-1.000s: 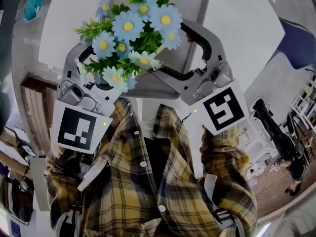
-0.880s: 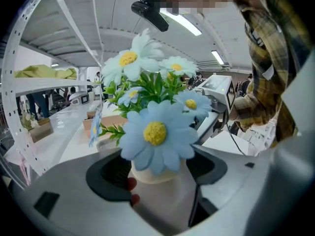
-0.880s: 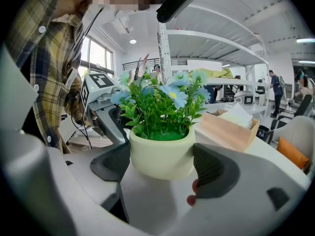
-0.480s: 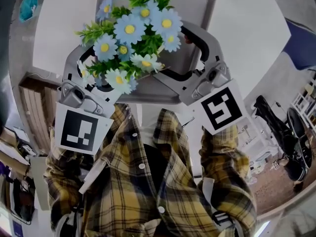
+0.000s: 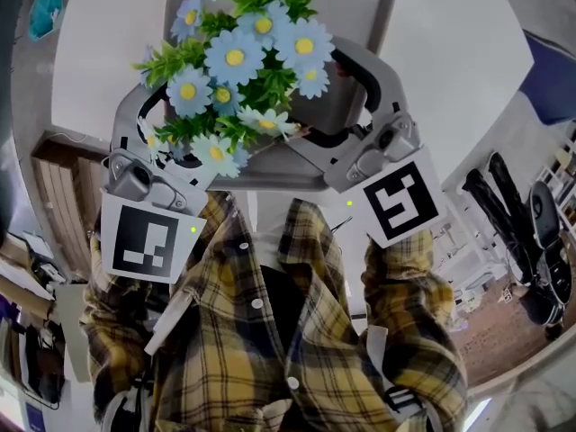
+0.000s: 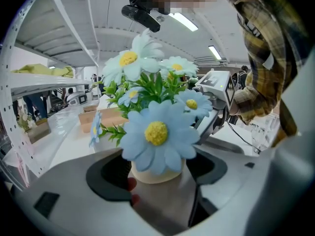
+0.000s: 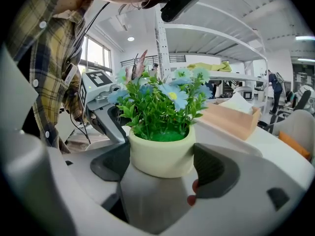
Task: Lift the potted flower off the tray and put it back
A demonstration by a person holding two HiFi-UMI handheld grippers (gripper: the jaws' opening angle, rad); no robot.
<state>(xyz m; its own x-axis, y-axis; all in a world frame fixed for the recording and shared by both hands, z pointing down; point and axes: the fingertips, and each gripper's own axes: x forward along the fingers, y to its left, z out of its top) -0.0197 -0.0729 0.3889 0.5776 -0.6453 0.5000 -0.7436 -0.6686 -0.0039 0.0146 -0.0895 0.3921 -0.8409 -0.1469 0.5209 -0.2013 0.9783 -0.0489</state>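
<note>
From above, the potted flower (image 5: 238, 70) sits between my left gripper (image 5: 175, 138) and my right gripper (image 5: 326, 97). It is over the near end of the grey tray (image 5: 360, 7) on the white table (image 5: 450, 52). I cannot tell whether it touches the tray.

In the left gripper view, my fingers (image 6: 106, 176) are closed on its cream pot, one pad against each side.

In the right gripper view, my fingers (image 7: 216, 168) clamp the pot's left and right sides too. A wooden box (image 7: 231, 117) stands on the table at the far right.
</note>
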